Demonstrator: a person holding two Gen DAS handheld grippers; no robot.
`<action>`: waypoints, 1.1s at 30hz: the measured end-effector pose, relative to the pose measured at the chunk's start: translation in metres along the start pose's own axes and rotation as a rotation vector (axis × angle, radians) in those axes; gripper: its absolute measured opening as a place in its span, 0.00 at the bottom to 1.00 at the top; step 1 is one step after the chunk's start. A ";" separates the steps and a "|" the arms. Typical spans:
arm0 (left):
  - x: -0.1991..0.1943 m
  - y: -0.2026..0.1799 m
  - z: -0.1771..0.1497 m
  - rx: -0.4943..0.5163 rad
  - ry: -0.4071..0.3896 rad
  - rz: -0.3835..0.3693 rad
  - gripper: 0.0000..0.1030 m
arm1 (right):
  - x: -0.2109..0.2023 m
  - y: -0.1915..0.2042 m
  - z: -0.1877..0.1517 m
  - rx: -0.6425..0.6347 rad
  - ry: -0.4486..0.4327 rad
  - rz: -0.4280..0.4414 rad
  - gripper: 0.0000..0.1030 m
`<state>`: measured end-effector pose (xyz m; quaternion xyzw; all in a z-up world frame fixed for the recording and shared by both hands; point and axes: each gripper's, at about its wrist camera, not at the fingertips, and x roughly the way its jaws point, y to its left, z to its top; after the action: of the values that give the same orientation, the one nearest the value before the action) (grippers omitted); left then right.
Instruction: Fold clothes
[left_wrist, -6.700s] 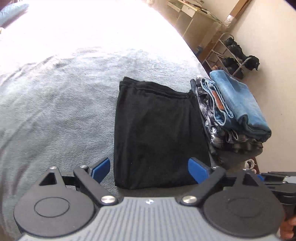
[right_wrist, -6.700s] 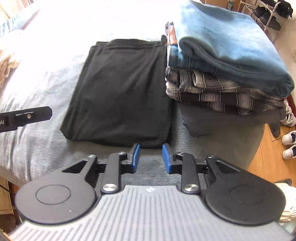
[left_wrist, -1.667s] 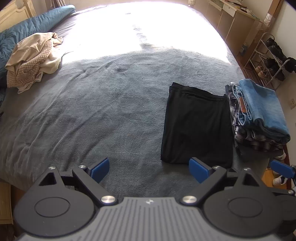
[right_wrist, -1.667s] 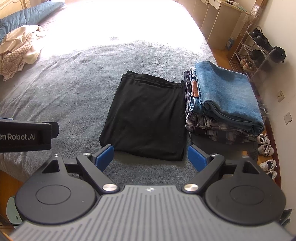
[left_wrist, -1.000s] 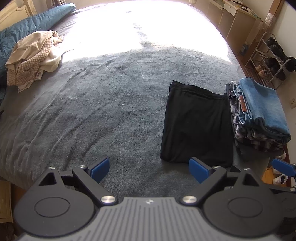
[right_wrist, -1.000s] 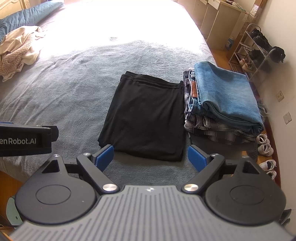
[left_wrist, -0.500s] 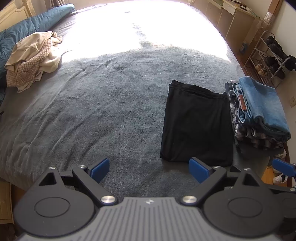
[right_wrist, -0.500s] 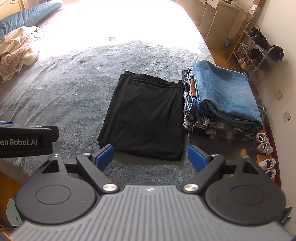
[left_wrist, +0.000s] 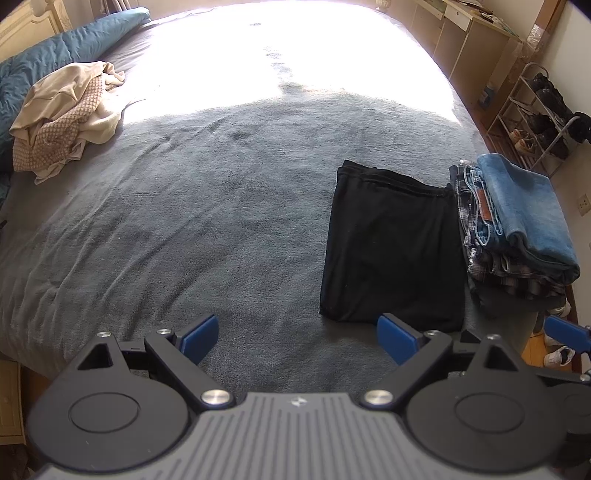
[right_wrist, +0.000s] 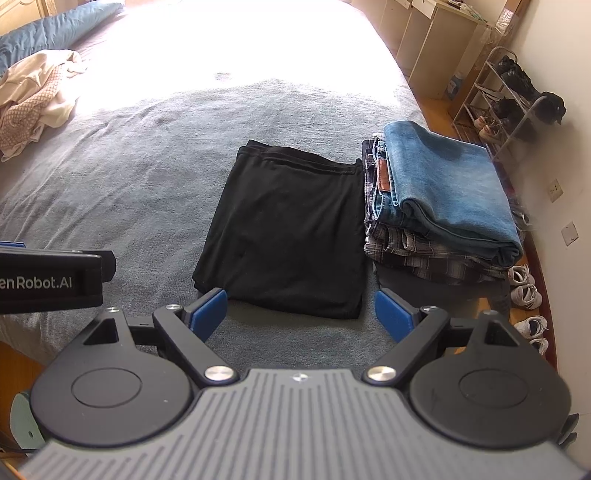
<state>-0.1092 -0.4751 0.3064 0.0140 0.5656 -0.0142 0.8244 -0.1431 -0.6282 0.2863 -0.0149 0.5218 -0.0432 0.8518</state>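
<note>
A folded black garment (left_wrist: 391, 247) (right_wrist: 288, 225) lies flat on the grey bedspread (left_wrist: 192, 229) (right_wrist: 122, 173) near the bed's right side. Beside it on the right stands a stack of folded clothes with blue jeans (left_wrist: 524, 210) (right_wrist: 447, 188) on top and plaid fabric beneath. A crumpled beige heap of clothes (left_wrist: 62, 118) (right_wrist: 33, 99) sits at the far left. My left gripper (left_wrist: 299, 338) is open and empty above the bed's near edge. My right gripper (right_wrist: 301, 312) is open and empty too, held back from the black garment's near edge.
A blue pillow (left_wrist: 62, 51) lies at the far left. A shoe rack (left_wrist: 535, 122) (right_wrist: 506, 99) stands against the right wall, with white sneakers (right_wrist: 524, 291) on the wooden floor. A desk (left_wrist: 476, 33) stands at the back right. The left gripper's body (right_wrist: 48, 280) juts in from the left.
Over the last second nothing has visibly moved. Earlier, both grippers were close over the black garment and pulled back, and the right gripper's jaws went from narrow to wide.
</note>
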 end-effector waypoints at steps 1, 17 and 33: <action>0.000 0.000 0.000 0.000 -0.001 0.001 0.91 | 0.000 0.000 0.000 0.000 -0.001 0.000 0.85; 0.001 -0.003 0.001 0.001 0.003 0.004 0.91 | 0.002 -0.003 0.001 0.001 0.004 0.000 0.85; 0.002 -0.004 0.001 0.001 0.006 0.009 0.91 | 0.003 -0.004 0.001 0.009 0.007 0.001 0.85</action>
<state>-0.1075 -0.4795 0.3047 0.0170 0.5680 -0.0106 0.8228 -0.1406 -0.6330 0.2843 -0.0105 0.5247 -0.0451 0.8500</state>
